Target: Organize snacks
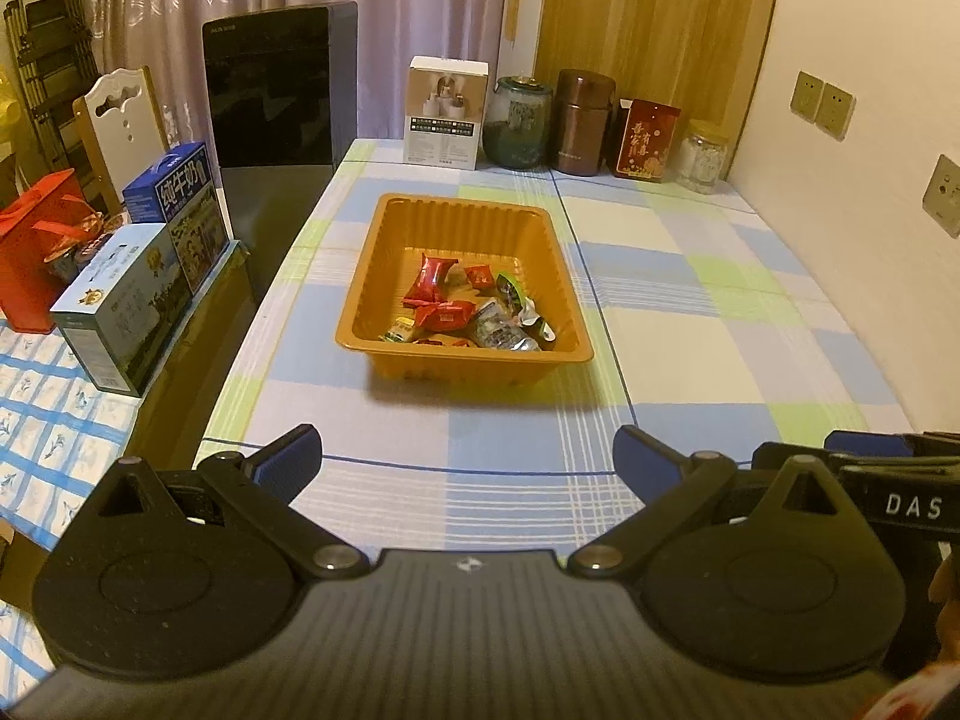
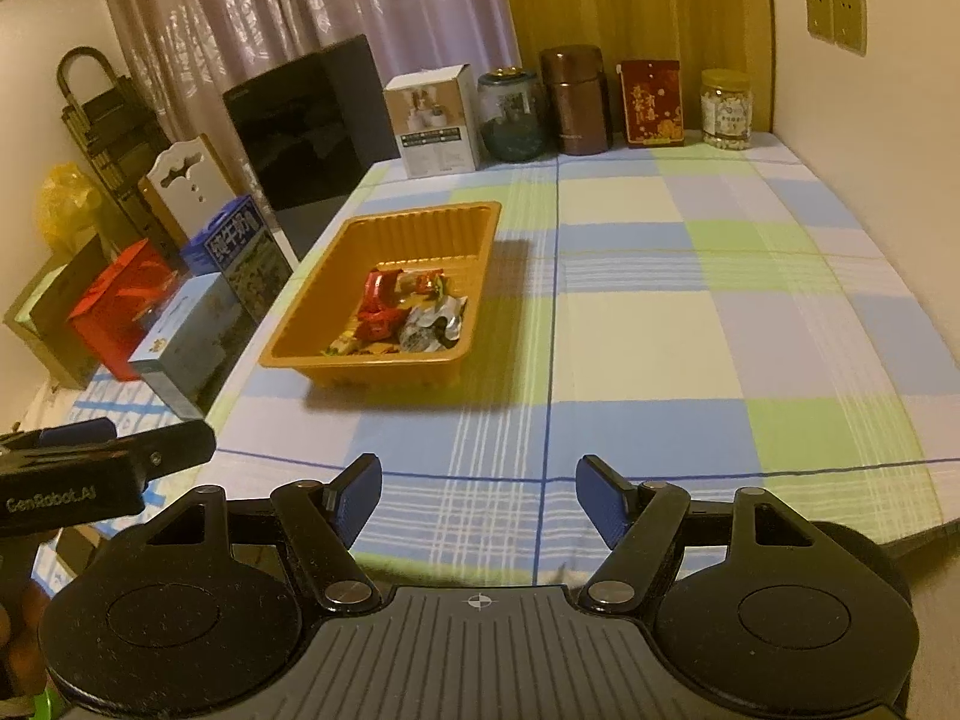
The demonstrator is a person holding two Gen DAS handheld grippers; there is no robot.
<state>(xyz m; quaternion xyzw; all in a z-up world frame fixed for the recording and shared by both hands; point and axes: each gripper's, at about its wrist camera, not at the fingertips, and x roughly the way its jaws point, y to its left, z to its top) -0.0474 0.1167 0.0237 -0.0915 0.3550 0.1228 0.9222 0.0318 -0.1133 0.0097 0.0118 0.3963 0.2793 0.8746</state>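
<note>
An orange plastic tray (image 1: 384, 246) stands on the checked tablecloth, holding several wrapped snacks (image 1: 441, 300), red, green and silver. It also shows in the right wrist view (image 2: 312, 288) with the snacks (image 2: 399, 315) at its near end. My left gripper (image 1: 468, 456) is open and empty, held back from the tray near the table's front edge. My right gripper (image 2: 477, 495) is open and empty, to the right of the left one, with the tray ahead to its left. The left gripper's body (image 2: 102, 468) shows at the left of the right wrist view.
Along the back edge stand a white box (image 1: 447, 114), a green jar (image 1: 519, 123), a brown canister (image 1: 582, 123), a red packet (image 1: 645, 141) and a clear jar (image 1: 702, 156). A black appliance (image 1: 276, 90) and milk cartons (image 1: 174, 192) sit left of the table.
</note>
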